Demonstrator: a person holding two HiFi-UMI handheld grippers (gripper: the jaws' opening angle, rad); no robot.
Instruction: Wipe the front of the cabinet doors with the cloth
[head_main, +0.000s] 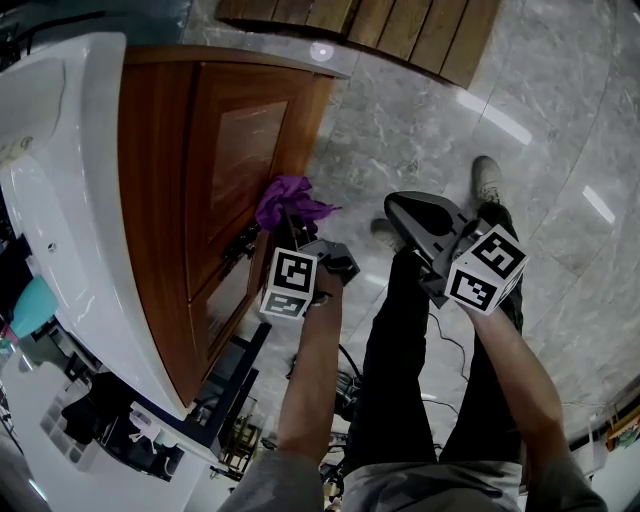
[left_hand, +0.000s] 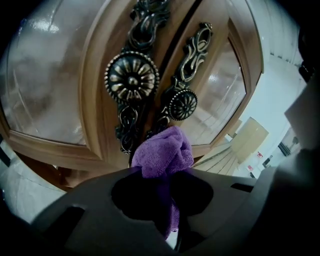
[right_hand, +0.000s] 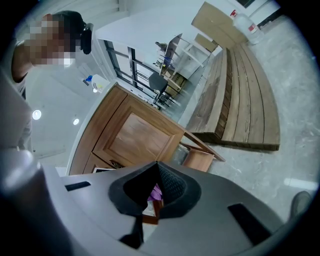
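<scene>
Item one: left hand-held gripper (head_main: 287, 228) (left_hand: 167, 186), which I hold level at the cabinet doors (head_main: 230, 150) (left_hand: 75, 135), its jaws pinching the purple cloth (head_main: 288, 200) (left_hand: 165, 156). The cloth is bunched, with its long axis running along the jaws. The bulky end points forward at the seam between the two doors, and a thin tail trails back between the pads. It sits just below the two ornate round knobs (left_hand: 132, 77) (left_hand: 182, 104); I cannot tell whether it touches the wood. Item two: right hand-held gripper (head_main: 400, 207) (right_hand: 157, 167), well apart from the doors above the marble floor (head_main: 560, 120). Its jaws are pressed together at the tips with nothing between them.
</scene>
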